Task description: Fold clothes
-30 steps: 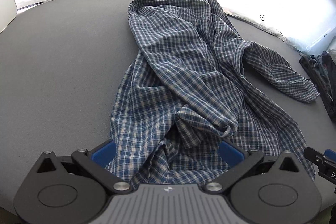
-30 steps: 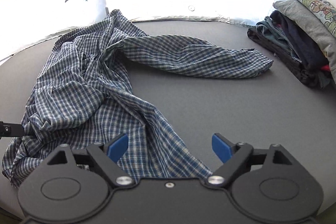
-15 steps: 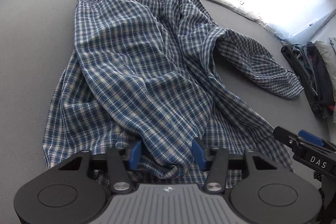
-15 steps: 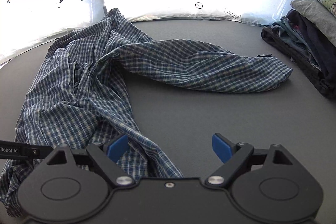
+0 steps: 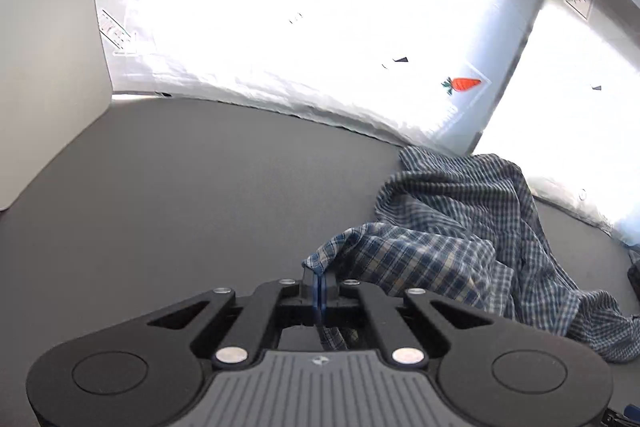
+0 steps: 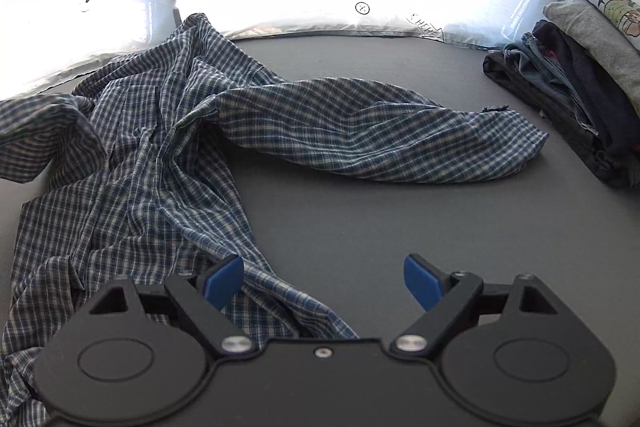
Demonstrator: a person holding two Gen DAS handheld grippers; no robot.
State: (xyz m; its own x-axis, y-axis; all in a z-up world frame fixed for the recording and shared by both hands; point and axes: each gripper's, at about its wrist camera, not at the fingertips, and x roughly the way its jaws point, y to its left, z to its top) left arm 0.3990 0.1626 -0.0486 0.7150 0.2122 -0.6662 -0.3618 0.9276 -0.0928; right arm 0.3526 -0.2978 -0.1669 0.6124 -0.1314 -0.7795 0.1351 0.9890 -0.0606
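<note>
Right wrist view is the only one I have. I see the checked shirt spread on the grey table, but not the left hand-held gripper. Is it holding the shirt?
Observer: Yes. The left hand-held gripper is shut on an edge of the checked shirt.
Operator: Is that edge lying flat on the table?
Observer: No, the pinched fabric stands up above the grey table.
Operator: Is there something on the table at the left of the shirt?
Observer: Nothing lies there; a pale wall panel closes that side.
</note>
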